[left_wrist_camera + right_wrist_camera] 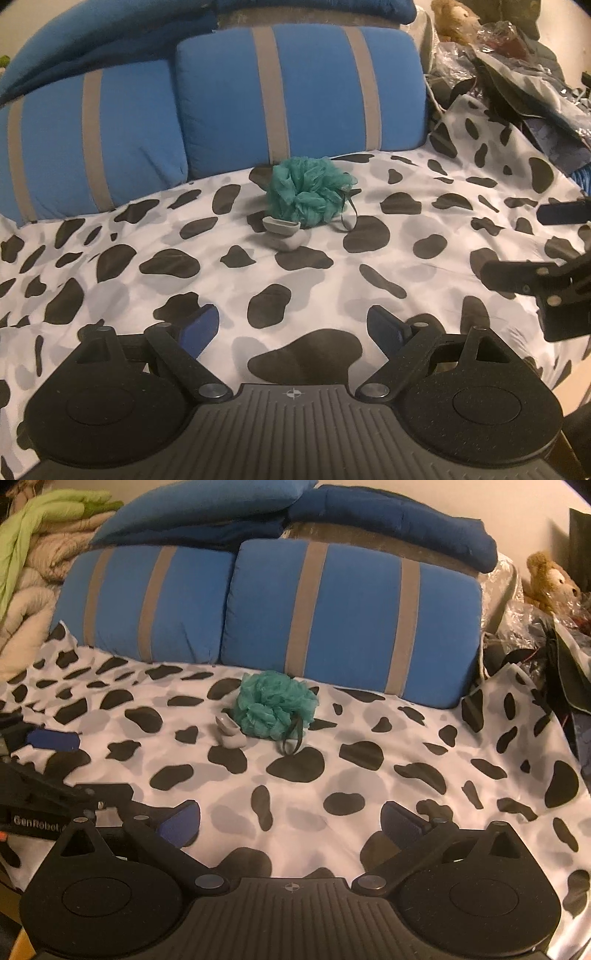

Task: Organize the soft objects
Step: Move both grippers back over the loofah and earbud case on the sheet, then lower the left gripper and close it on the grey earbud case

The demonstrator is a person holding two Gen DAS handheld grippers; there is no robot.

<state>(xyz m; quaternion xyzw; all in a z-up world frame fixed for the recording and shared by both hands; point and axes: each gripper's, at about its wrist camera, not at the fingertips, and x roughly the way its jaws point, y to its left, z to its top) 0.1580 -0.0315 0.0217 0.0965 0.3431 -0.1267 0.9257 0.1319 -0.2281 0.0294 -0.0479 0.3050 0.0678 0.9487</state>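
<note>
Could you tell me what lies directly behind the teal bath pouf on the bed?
The right blue pillow with grey stripes stands right behind the teal bath pouf. Whether they touch is hidden by the pouf.

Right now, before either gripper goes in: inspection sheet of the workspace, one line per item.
Surface: cow-print sheet, white with black patches, lightly wrinkled.
Job's things: teal mesh bath pouf lying in front of the right striped blue pillow, dark cord loop beside it; small grey soft piece against its near side.
Clutter: crumpled plastic bags at the sheet's right edge.
Grippers: left gripper open, nothing between the fingers; right gripper open, also empty. Both short of the pouf.
Cables: nothing seen.
Surroundings: brown teddy bear far right; green and beige bedding far left; dark blue cushions stacked behind.
</note>
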